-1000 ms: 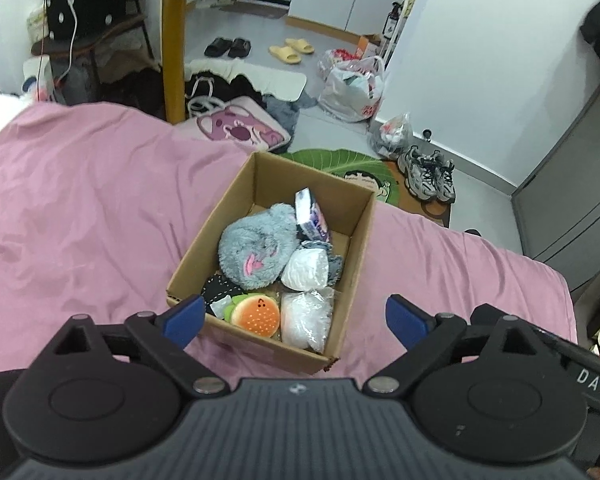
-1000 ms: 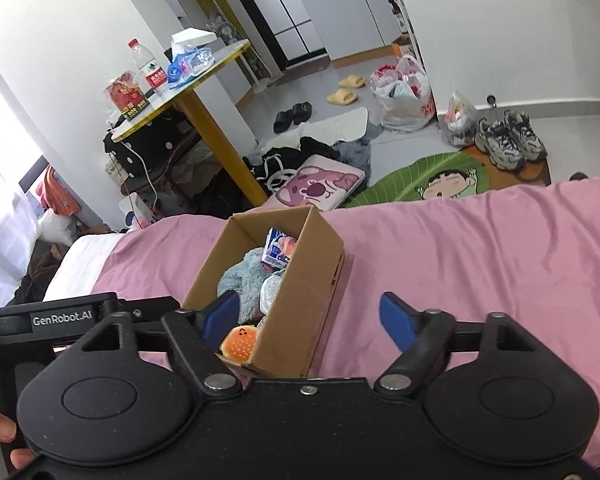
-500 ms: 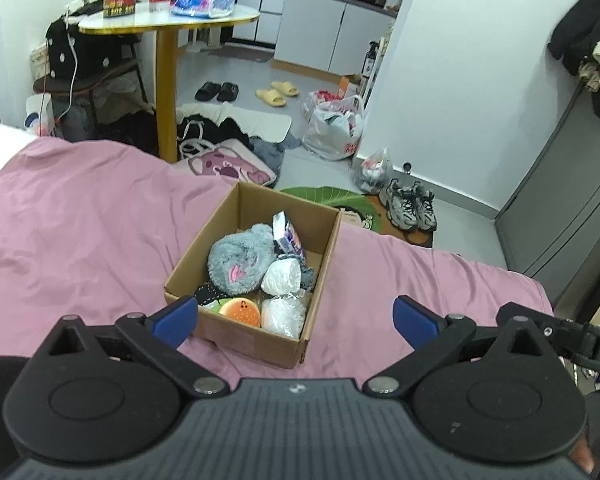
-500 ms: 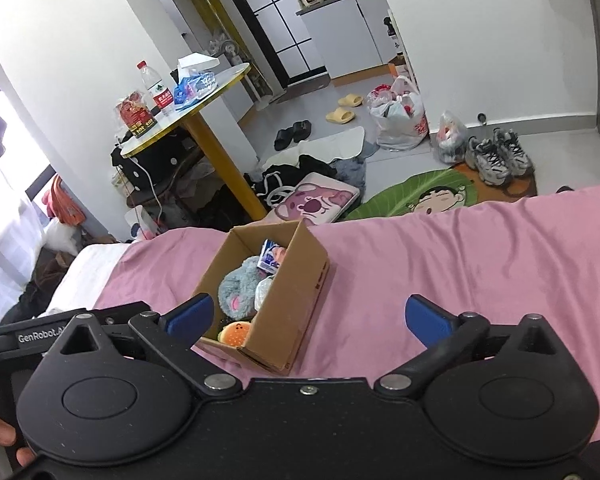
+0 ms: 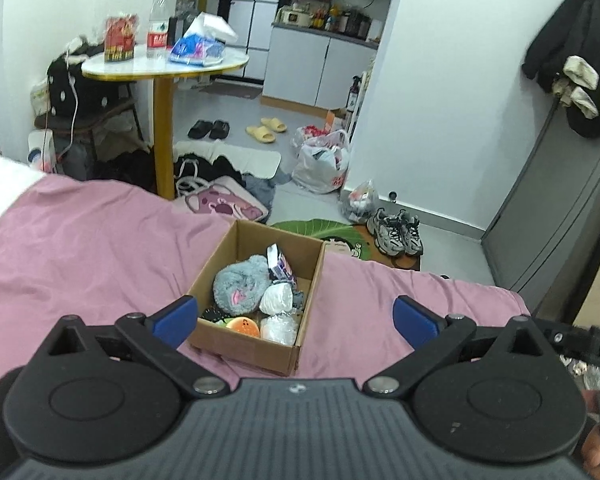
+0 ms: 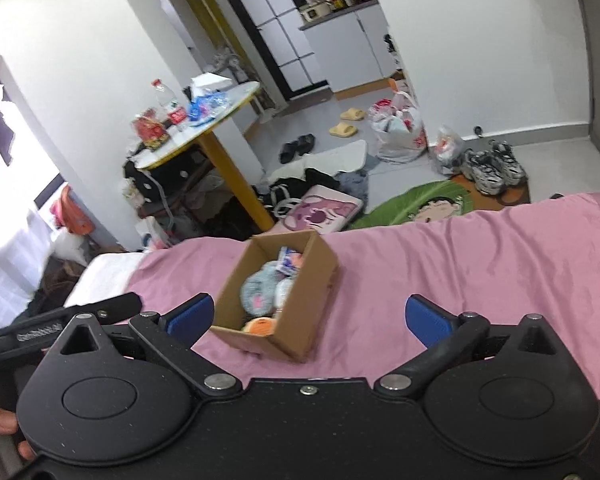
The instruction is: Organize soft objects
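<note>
An open cardboard box (image 5: 308,312) stands on the pink bed sheet (image 5: 80,256). In it lie a grey plush toy (image 5: 240,290), an orange plush (image 5: 244,326), white soft bundles (image 5: 276,302) and a small printed packet (image 5: 280,266). My left gripper (image 5: 296,318) is open and empty, above and behind the box. The box (image 6: 300,308) also shows in the right wrist view, with the grey plush (image 6: 256,292) and orange plush (image 6: 260,325) inside. My right gripper (image 6: 308,318) is open and empty, held back from the box.
Beyond the bed's far edge are a round table (image 5: 164,66) on a yellow leg, a pink bag (image 5: 224,204), slippers, sneakers (image 5: 396,232), plastic bags and a green mat (image 6: 424,202). A grey cabinet (image 5: 560,216) stands at the right.
Both grippers have drawn back and up from the box, so it looks smaller and farther. Both stay open and empty. The box contents have not moved.
</note>
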Available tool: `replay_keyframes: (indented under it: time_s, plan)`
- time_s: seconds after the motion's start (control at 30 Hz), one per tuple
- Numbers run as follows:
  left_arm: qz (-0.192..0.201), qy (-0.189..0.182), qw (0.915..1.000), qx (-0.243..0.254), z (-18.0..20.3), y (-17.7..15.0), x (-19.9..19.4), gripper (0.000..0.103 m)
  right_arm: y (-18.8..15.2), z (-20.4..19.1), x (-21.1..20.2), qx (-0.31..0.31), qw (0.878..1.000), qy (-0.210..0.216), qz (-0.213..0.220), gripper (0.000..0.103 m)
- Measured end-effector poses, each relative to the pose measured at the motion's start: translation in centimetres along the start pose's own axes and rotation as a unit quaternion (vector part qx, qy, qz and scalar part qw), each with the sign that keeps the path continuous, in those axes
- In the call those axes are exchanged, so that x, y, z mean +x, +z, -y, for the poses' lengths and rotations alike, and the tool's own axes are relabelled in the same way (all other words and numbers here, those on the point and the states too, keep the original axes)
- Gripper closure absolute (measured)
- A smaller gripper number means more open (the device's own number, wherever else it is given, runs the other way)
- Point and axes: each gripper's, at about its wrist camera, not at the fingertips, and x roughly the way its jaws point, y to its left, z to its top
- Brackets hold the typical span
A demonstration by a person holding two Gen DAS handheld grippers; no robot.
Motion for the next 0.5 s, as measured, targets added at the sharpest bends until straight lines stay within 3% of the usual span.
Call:
replay_keyframes:
  time_s: [0.13,0.5]
  plan:
    - [0.005,-0.023,0.9997,0.009,-0.4,0.1,-1.5,0.000,-0.6,-1.3,-1.5,-0.016,1.000,-0.011,0.012,0.000]
    - [0.035,-0.029,0.9986,0.029,-1.0,-0.9,-5.8,0.000,-2.1,-4.1,-4.4,-0.045,0.999,-0.003,0.026,0.000]
